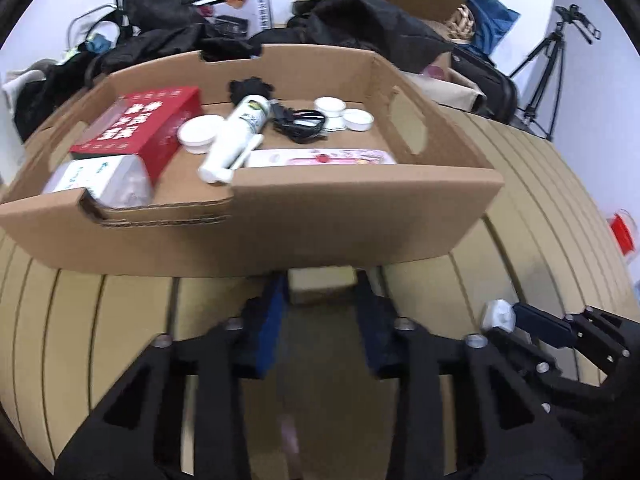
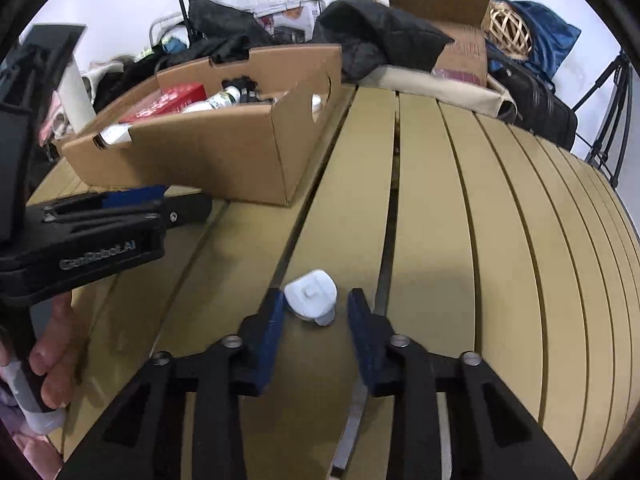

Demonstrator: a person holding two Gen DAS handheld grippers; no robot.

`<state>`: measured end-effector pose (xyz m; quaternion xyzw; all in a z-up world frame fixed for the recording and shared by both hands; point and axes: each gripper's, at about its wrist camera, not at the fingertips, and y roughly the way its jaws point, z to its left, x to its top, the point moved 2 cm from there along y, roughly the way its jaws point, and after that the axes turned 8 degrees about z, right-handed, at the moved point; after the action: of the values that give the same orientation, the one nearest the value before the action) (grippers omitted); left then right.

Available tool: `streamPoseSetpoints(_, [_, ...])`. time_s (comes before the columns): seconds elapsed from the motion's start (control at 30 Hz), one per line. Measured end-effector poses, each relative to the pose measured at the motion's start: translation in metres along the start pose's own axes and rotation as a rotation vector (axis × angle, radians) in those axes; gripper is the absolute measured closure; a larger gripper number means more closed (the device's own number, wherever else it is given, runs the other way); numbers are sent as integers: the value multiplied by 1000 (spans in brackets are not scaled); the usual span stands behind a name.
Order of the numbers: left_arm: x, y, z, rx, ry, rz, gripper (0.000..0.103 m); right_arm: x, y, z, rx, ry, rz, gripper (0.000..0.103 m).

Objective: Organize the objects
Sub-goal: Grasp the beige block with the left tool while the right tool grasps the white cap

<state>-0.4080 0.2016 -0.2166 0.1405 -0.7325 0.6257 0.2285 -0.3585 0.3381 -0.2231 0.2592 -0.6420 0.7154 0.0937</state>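
A shallow cardboard tray (image 1: 280, 216) stands on the slatted tan table (image 2: 480, 240). It holds a red box (image 1: 136, 124), a white bottle (image 1: 236, 132), white jars (image 1: 200, 132), a tissue pack (image 1: 100, 176) and a pink packet (image 1: 320, 158). Just in front of the tray my left gripper (image 1: 322, 290) has a small tan box (image 1: 322, 280) filling the gap between its blue pads. To its right, my right gripper (image 2: 316, 302) straddles a small white capped piece (image 2: 312, 294). The left pad touches that piece and the right pad stands off it. The other view also shows the piece (image 1: 496, 314).
Behind the tray lie black jackets (image 1: 360, 16), an open carton (image 2: 448, 12), a wicker item (image 2: 508, 28) and dark bags. A tripod (image 1: 548, 72) stands far right. A red-capped container (image 1: 622, 232) sits at the table's right edge. A hand (image 2: 52, 360) grips the left tool.
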Motion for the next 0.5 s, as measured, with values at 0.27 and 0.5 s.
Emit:
streamPoseSetpoints(0.27, [-29, -78, 22, -81, -18, 9, 75, -14, -36, 5, -29, 36, -21, 74])
streamPoseSetpoints(0.5, [-117, -246, 64, 61, 126, -126, 75, -106, -171, 41, -45, 61, -88, 74])
